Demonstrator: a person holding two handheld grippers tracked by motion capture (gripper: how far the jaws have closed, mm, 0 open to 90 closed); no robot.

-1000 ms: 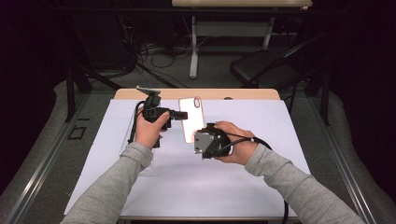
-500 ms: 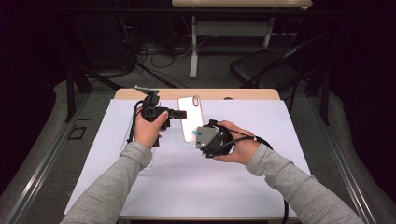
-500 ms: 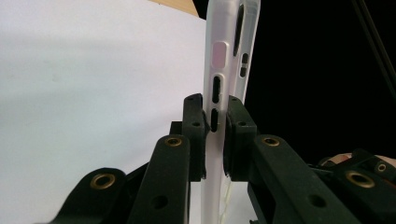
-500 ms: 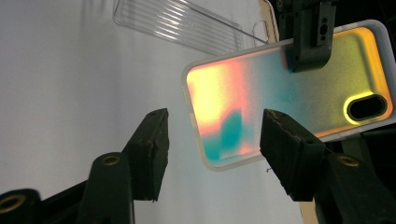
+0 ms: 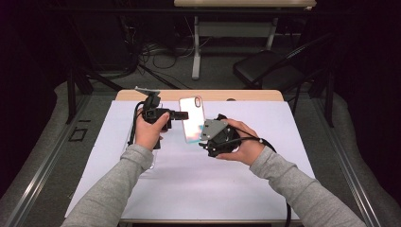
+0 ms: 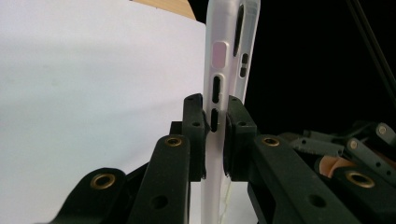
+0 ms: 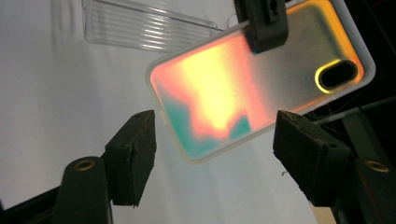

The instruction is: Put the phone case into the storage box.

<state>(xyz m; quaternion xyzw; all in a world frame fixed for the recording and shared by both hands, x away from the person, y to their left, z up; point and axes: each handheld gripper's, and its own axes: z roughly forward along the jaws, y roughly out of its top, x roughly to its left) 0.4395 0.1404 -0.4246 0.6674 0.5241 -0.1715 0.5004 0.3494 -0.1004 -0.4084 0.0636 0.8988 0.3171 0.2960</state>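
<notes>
A translucent phone case (image 5: 191, 124) with an orange, pink and teal sheen is held up above the white table cover (image 5: 203, 184). My left gripper (image 5: 183, 114) is shut on the case's long side edge, its pads clamping the rim by the button cut-outs (image 6: 215, 119). In the right gripper view the case (image 7: 233, 93) hangs flat-on, camera hole to the right, and a left gripper jaw grips its top edge. My right gripper (image 7: 219, 144) is open, a jaw on either side of the case's lower end and not touching it. It sits just right of the case (image 5: 204, 141).
A clear ribbed plastic piece (image 7: 140, 28) lies flat on the white cover beyond the case. The wooden table edge (image 5: 246, 95) runs along the far side. Behind it are a black chair (image 5: 265, 71), cables and a desk leg on the floor.
The left gripper keeps the case almost still. The right gripper has edged slightly up toward the case.
</notes>
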